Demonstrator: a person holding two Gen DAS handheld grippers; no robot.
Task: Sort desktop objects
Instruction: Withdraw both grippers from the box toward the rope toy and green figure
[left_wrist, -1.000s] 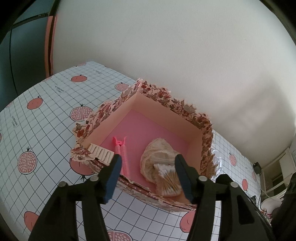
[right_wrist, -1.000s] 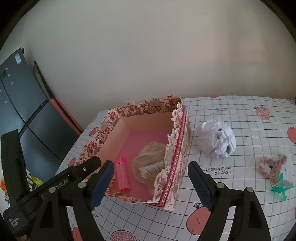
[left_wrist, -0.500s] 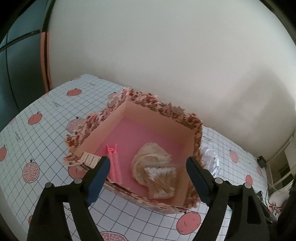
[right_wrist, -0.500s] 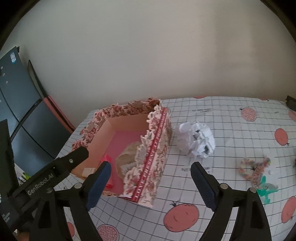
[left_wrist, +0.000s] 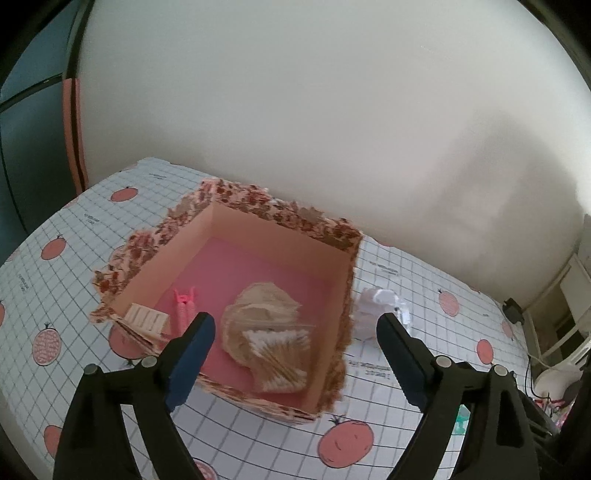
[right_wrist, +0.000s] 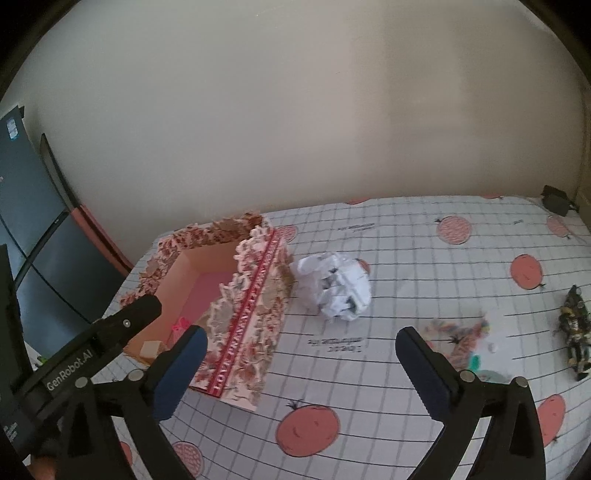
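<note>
Moved: both hand-held grippers have drawn back from the box (left_wrist: 236, 291).
Left hand-held gripper (left_wrist: 295, 339): spread, empty.
Right hand-held gripper (right_wrist: 299, 354): spread, paper ball (right_wrist: 336, 291) ahead.

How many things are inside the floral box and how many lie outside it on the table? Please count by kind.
Inside the floral box:
cotton swab pack: 1
pink clip: 1
beige comb-like piece: 1
Outside, on the table:
crumpled paper ball: 1
colourful small items: blurred, at least 1
dark toy figure: 1
Total: at least 6
</note>
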